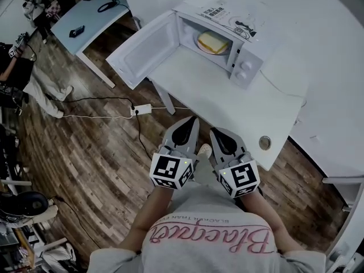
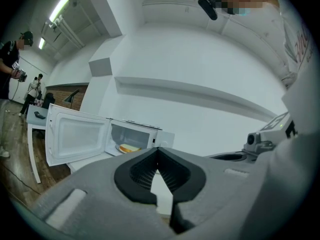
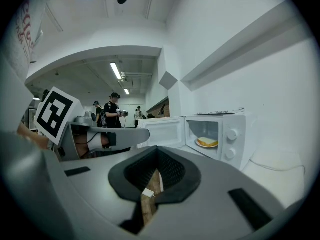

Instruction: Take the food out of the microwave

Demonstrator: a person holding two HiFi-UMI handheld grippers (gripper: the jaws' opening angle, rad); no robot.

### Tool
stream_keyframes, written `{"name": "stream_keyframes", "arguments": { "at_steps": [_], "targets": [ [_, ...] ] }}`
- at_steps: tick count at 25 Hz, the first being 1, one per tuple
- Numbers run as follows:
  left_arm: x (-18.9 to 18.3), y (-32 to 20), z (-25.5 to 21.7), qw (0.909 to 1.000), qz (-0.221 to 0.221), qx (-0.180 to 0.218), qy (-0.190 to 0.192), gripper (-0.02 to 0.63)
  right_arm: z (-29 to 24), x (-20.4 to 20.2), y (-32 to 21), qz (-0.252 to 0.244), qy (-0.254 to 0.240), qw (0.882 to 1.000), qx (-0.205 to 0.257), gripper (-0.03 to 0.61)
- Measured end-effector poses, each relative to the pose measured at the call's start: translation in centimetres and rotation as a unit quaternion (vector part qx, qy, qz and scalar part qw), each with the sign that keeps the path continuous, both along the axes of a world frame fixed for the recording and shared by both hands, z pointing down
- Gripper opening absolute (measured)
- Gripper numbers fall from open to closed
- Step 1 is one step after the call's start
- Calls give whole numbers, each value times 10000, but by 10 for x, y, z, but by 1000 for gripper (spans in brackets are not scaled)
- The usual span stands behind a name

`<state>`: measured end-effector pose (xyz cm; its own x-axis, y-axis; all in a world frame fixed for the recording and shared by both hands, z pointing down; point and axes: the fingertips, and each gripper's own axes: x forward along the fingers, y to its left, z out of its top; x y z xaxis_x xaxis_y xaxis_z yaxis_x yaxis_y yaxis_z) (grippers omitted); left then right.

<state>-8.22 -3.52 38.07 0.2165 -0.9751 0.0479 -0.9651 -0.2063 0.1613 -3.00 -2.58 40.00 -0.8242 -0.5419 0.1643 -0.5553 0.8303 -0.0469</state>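
The microwave (image 1: pixel 227 38) stands at the far end of the white surface (image 1: pixel 227 101), its door (image 1: pixel 142 50) swung fully open to the left. Inside, on a plate (image 1: pixel 200 45), lies the food (image 1: pixel 213 41), a pale yellow slice that looks like bread or a sandwich. Nothing touches it. Printed sheets (image 1: pixel 224 13) lie on top of the microwave, and two round knobs (image 1: pixel 243 70) sit on its right front panel.

The left hand-held gripper (image 1: pixel 187 127) and the right hand-held gripper (image 1: pixel 219 136) are held side by side, close to the person's chest, at the near edge of the surface. Both point towards the microwave and are well apart from it. In the left gripper view the left hand-held gripper's jaws meet at their tips with nothing between them, and the food (image 2: pixel 129 148) shows far off in the open cavity. In the right gripper view the right hand-held gripper's jaws are likewise together and empty, with the food (image 3: pixel 206 142) visible beyond them to the right.

A small round object (image 1: pixel 264 142) sits near the near right corner of the surface. On the wooden floor (image 1: pixel 85 147) to the left, a white power strip (image 1: pixel 141 110) lies with cables running from it. A second table (image 1: pixel 94 13) stands far left, where other people stand.
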Motion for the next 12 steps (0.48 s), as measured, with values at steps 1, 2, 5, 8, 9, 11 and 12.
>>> {"name": "stream_keyframes", "arguments": {
  "at_steps": [1,2,5,8,9,11,12],
  "targets": [
    [-4,-6,1,10000,-26,-17,-2,5,1,-4,-7,-6,-3,10000,-14,9],
    [-9,-13,3,10000,-51,-39,1,5,2,-8,-15,-6,-8,10000,-37,10],
    [-21,-36,7,9999,-88,-124,70,5,2,-23,-40,-42,-34,9999,-134,10],
    [-32,-62,8,9997,-111,-198,129,5,-1,-34,-65,-86,-70,9998,-159,9],
    [-35,-70,7,9996,-126,-211,130,5,-2,-37,-74,-88,-81,9998,-157,9],
    [-40,-88,5,9995,-141,-221,156,5,-5,-43,-91,-94,-89,9998,-156,10],
    [-43,-97,5,9995,-133,-224,186,5,-6,-46,-99,-99,-88,9998,-156,9]
  ]
}}
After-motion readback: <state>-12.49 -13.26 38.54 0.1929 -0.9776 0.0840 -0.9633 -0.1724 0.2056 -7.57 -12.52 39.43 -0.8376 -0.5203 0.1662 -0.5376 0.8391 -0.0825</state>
